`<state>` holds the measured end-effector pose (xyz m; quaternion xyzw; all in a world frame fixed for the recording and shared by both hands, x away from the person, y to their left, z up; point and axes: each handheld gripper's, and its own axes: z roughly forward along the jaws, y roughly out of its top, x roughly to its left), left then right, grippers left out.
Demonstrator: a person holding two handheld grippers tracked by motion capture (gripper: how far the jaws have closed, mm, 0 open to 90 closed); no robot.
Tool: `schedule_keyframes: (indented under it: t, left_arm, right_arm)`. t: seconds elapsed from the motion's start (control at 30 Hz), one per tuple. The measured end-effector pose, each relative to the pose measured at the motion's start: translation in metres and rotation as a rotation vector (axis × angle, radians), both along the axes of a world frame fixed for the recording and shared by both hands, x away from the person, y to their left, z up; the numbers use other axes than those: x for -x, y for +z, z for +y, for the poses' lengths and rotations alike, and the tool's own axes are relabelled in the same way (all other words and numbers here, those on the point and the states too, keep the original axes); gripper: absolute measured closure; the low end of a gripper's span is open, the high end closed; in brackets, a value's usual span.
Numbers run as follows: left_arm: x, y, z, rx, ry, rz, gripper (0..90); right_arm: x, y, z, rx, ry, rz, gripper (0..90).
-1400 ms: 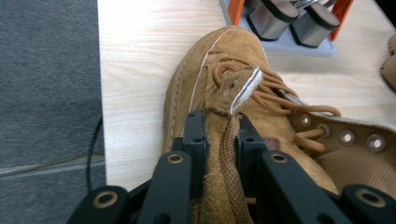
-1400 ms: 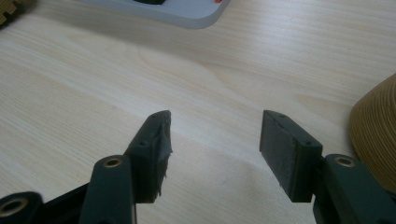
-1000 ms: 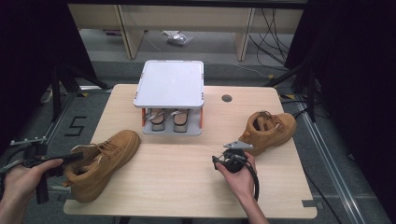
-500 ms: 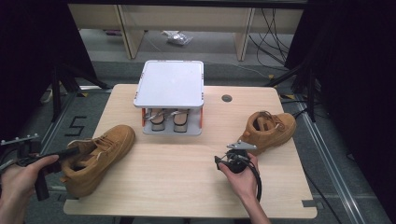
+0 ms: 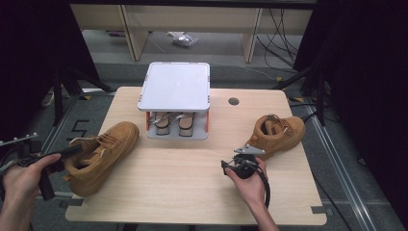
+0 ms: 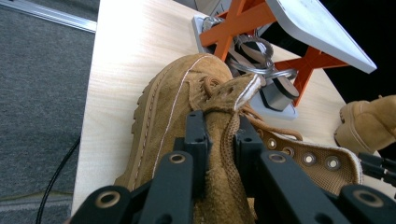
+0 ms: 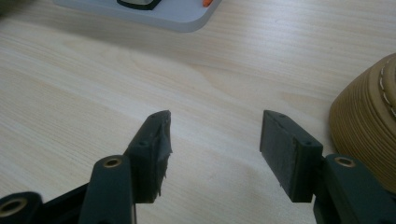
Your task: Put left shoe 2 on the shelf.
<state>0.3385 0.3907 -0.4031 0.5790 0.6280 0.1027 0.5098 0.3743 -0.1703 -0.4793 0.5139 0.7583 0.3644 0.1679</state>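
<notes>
Toward eight o'clock on the desk (image 5: 192, 178), the left gripper (image 6: 219, 140) has its jaws clenched on the tongue of the left boot (image 5: 98, 154), so the step in hand looks like shifting that boot. Its long axis runs from heel at seven o'clock to toe at two o'clock, pointing at the rack (image 5: 175, 96). Next comes a steady pull without tearing loose; the right gripper (image 7: 215, 140) waits released beside the right boot (image 5: 276, 134).

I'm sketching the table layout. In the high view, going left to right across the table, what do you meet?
Left gripper, clamped on the left boot → grey shoe rack → right gripper, jaws open → right boot.
</notes>
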Motion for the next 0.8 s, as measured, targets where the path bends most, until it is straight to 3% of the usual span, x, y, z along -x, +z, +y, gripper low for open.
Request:
schedule_keyframes:
  t: [0.13, 0.3, 0.33, 0.4, 0.53, 0.57, 0.8]
  left_arm:
    - [-0.003, 0.002, 0.001, -0.004, 0.014, 0.002, 80.2]
    - [-0.006, 0.002, 0.003, 0.008, 0.018, -0.015, 80.2]
    - [-0.006, 0.004, 0.003, -0.007, 0.024, 0.002, 80.2]
    - [-0.009, 0.003, 0.004, 0.015, 0.027, -0.018, 80.2]
    - [-0.014, 0.005, 0.006, 0.013, 0.043, -0.008, 80.2]
    - [-0.016, 0.005, 0.006, 0.021, 0.04, -0.024, 80.2]
    - [-0.024, 0.008, 0.006, 0.016, 0.067, -0.008, 80.2]
  right_arm:
    - [-0.001, 0.0, 0.0, -0.018, -0.002, 0.004, 44.2]
    - [-0.002, -0.002, 0.0, -0.002, -0.009, 0.001, 44.1]
    - [-0.002, -0.001, 0.0, -0.005, 0.0, 0.009, 44.1]
    - [-0.002, -0.001, 0.001, -0.01, -0.005, 0.009, 44.1]
    - [-0.002, 0.001, -0.001, -0.014, -0.01, 0.001, 44.1]
    - [-0.002, 0.001, -0.002, -0.007, -0.015, 0.0, 44.1]
    - [-0.002, 0.002, -0.002, -0.02, -0.009, 0.0, 44.1]
